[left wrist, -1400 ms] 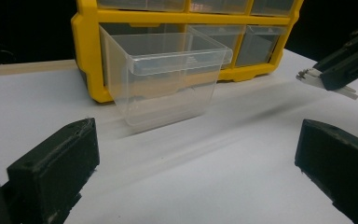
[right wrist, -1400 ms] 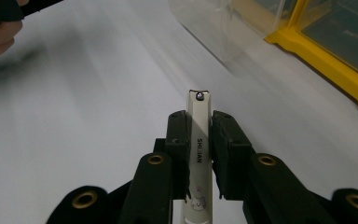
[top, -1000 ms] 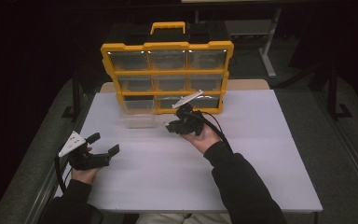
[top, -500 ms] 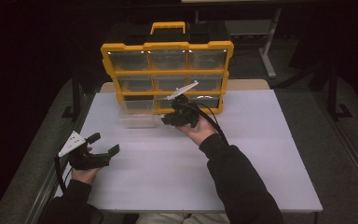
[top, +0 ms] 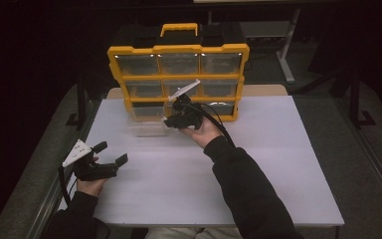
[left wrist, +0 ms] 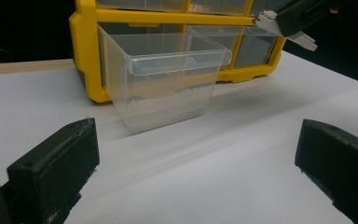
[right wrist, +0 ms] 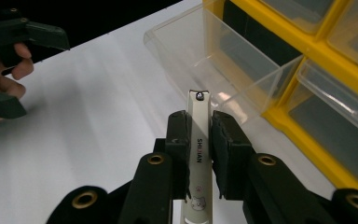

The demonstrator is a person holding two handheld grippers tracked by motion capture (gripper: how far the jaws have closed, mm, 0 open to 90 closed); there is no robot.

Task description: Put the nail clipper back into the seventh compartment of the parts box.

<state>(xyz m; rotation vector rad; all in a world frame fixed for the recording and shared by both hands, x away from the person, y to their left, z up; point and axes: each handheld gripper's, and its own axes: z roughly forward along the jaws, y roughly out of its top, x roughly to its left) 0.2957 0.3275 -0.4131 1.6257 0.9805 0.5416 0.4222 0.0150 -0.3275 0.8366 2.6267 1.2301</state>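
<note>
Nearest the person, the left gripper (top: 110, 158) rests low over the white table (top: 278, 164) with its jaws spread wide and nothing between them. Farther on, the right gripper (right wrist: 199, 135) clamps a nail clipper (right wrist: 199, 154) just beside the clear drawer (right wrist: 214, 58), pulled out from the yellow organizer (top: 179, 50) behind.
</note>
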